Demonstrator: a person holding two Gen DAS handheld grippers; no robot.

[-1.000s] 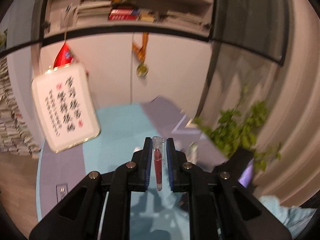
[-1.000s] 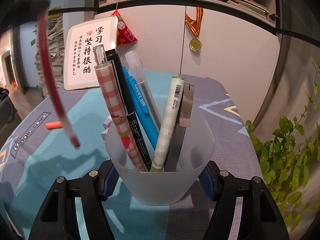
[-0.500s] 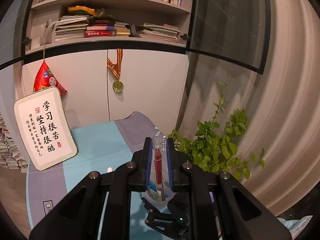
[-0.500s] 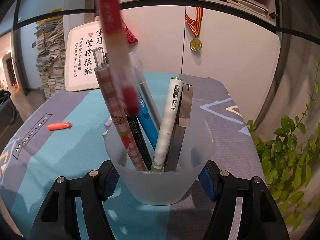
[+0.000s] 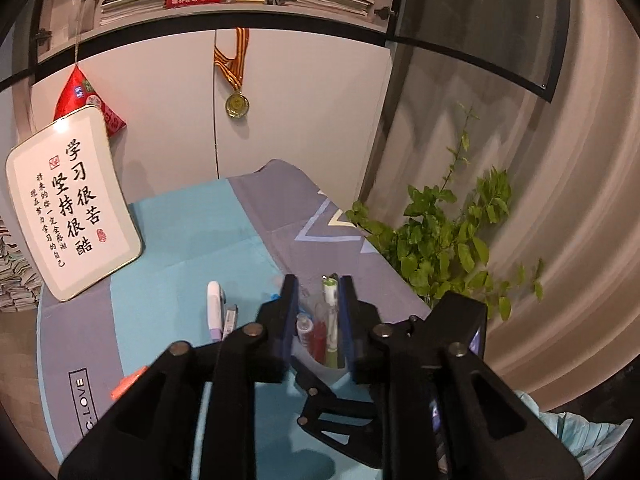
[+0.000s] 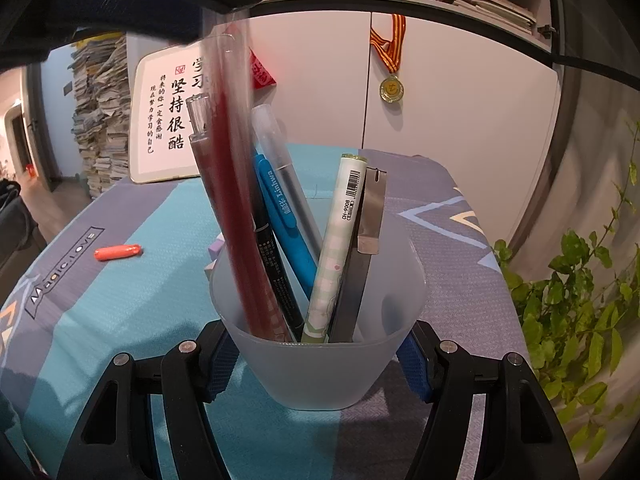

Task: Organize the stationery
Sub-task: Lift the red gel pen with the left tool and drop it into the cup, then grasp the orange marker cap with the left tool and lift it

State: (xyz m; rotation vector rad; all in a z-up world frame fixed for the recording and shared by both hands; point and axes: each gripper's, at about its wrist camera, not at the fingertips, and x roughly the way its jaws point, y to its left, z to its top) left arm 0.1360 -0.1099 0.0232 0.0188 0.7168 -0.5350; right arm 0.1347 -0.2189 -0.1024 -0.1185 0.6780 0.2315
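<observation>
My right gripper (image 6: 318, 354) is shut on a frosted plastic pen cup (image 6: 320, 364) standing on the table. The cup holds several pens, among them a blue one (image 6: 284, 216) and a green-white one (image 6: 340, 240). A red pen (image 6: 236, 208) stands in the cup, blurred, its top under my left gripper at the upper left. In the left wrist view my left gripper (image 5: 318, 320) hangs right over the cup, jaws apart, and the red pen (image 5: 319, 338) sits between them with gaps on both sides.
An orange cap (image 6: 118, 252) lies on the blue-grey tablecloth (image 6: 120, 320) at left. A white-purple pen (image 5: 215, 312) and a small eraser (image 5: 230, 320) lie behind the cup. A framed calligraphy sign (image 5: 68, 208) leans at the back. A green plant (image 6: 580, 320) stands right.
My left gripper brought the red pen from the left over the cup and lowered it in. Its jaws have widened around the pen. The right gripper and cup have not moved.
</observation>
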